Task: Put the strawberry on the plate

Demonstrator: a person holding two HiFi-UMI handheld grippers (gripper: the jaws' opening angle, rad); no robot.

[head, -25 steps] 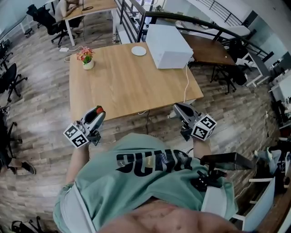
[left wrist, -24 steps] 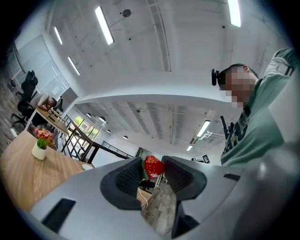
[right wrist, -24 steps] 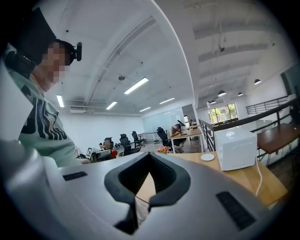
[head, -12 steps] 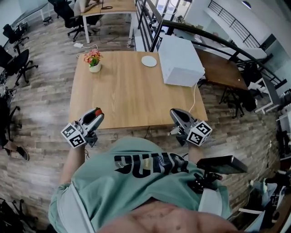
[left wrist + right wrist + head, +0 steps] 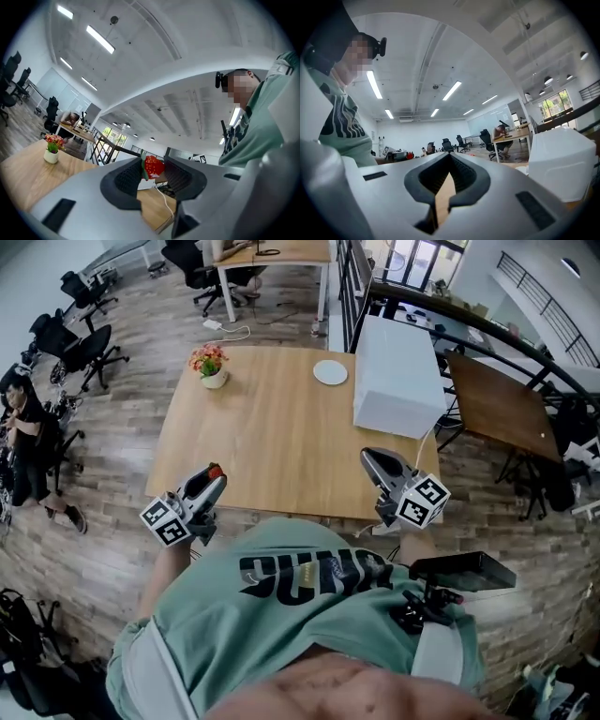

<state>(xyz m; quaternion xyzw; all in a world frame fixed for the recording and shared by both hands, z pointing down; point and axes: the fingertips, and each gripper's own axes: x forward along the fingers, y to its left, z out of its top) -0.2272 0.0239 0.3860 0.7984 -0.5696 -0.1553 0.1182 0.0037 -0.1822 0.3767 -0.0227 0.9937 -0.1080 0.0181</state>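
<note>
Clearly the carry is under way: at the lower left of the head view the left gripper (image 5: 214, 481) pinches the strawberry (image 5: 216, 470) between its jaw tips. The jaws are part closed on the fruit, which the left gripper view shows red, its green cap toward the left pad. The gripper hangs about the near left edge of the table (image 5: 272, 442), so the berry is in the air and well apart from the plate (image 5: 330, 372), which lies empty at the table's far edge, top centre of the frame. Left of the plate stands a flower pot (image 5: 213, 377), clear of a straight path. Further right, the right gripper (image 5: 372, 460) hangs over the near right part of the table with its jaws drawn together on nothing. It looks kept aside as a spare, since one gripper suffices for so small a fruit. Behind it a white box (image 5: 398, 381) fills the table's right side, near the plate, so I judge the reach forward should favour the middle of the table.
</note>
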